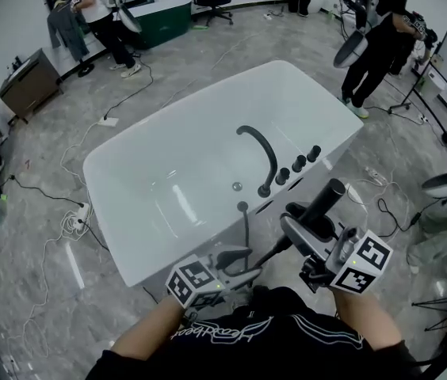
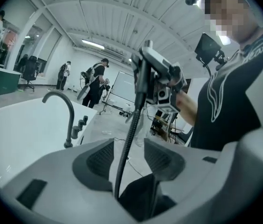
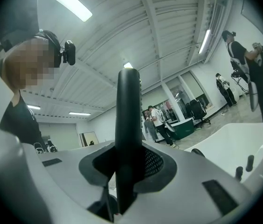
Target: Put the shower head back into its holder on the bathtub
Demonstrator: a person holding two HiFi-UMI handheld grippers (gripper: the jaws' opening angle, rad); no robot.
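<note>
The white bathtub (image 1: pixel 168 157) fills the middle of the head view, with a black curved faucet (image 1: pixel 259 149) and a row of black knobs (image 1: pixel 299 163) on its near right rim. My right gripper (image 1: pixel 307 224) is shut on the black shower head handle (image 1: pixel 322 203), which stands upright between its jaws (image 3: pixel 128 125). The black hose (image 1: pixel 246 232) runs from a small fitting on the near rim toward the handle. My left gripper (image 1: pixel 238 260) is open, its jaws either side of the hose (image 2: pixel 130 129) without pressing it. The right gripper (image 2: pixel 166 85) shows beyond it.
Grey tiled floor surrounds the tub, with cables (image 1: pixel 73 212) and a power strip at the left. Several people (image 1: pixel 108 14) stand at the back, one (image 1: pixel 378 30) near the tub's far right corner. A cabinet (image 1: pixel 29 81) stands at the left, and stands and gear (image 1: pixel 445 188) at the right.
</note>
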